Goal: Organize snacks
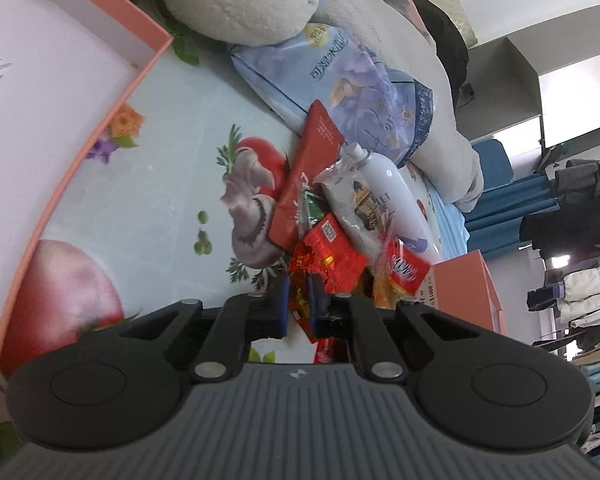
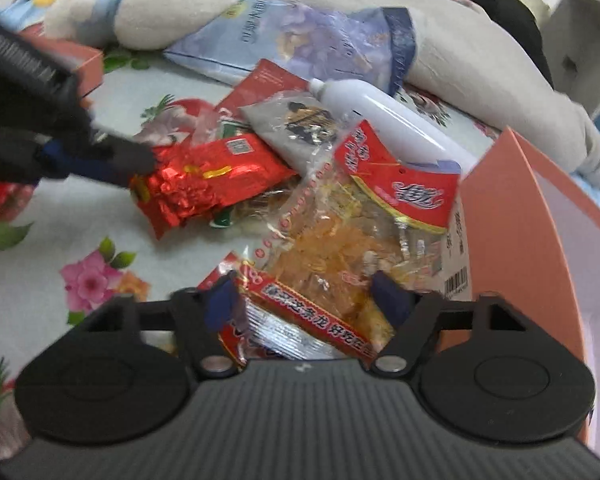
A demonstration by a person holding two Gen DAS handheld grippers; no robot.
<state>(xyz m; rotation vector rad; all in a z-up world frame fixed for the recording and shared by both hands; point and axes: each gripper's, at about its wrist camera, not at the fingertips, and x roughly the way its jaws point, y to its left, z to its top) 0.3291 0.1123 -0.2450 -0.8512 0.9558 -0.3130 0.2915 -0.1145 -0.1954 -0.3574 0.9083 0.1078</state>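
Observation:
A pile of snack packets lies on a floral tablecloth (image 1: pixel 172 128). In the left wrist view my left gripper (image 1: pixel 299 304) is nearly shut, pinching the end of a red foil packet (image 1: pixel 328 256). The right wrist view shows that same gripper (image 2: pixel 140 162) clamped on the crinkled end of the red foil packet (image 2: pixel 208 184). My right gripper (image 2: pixel 306 302) stands about half open over a clear bag of yellow snacks with a red label (image 2: pixel 340 248). The bag's lower edge lies between its blue pads (image 2: pixel 220 304), which do not visibly squeeze it.
A red flat packet (image 1: pixel 312 160), a grey pouch (image 1: pixel 356 204) and a white bottle (image 1: pixel 392 188) lie in the pile. Behind them are a large blue-purple bag (image 1: pixel 352 80) and a plush toy (image 1: pixel 252 0). Orange boxes stand at the left (image 1: pixel 112 120) and right (image 2: pixel 512 216).

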